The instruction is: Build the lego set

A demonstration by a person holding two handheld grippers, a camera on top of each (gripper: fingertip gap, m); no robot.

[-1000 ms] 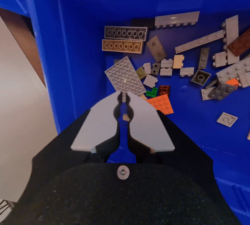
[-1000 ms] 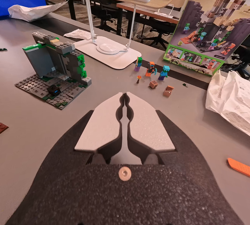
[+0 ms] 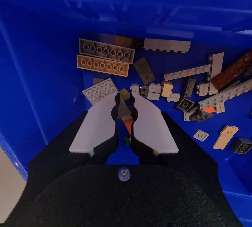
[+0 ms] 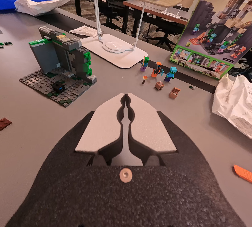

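Left gripper (image 3: 125, 95), jaws slightly apart, reaches into the blue bin (image 3: 40, 70) over a small grey piece (image 3: 122, 108), seemingly to pick it. Right gripper (image 4: 125, 94), jaws together and empty, waits near the half-built model (image 4: 58, 65).

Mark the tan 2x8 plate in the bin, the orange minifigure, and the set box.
tan plate (image 3: 103, 65), left wrist view, middle of its upturned underside.
orange minifigure (image 4: 156, 70), right wrist view, torso.
set box (image 4: 212, 40), right wrist view, printed front face.
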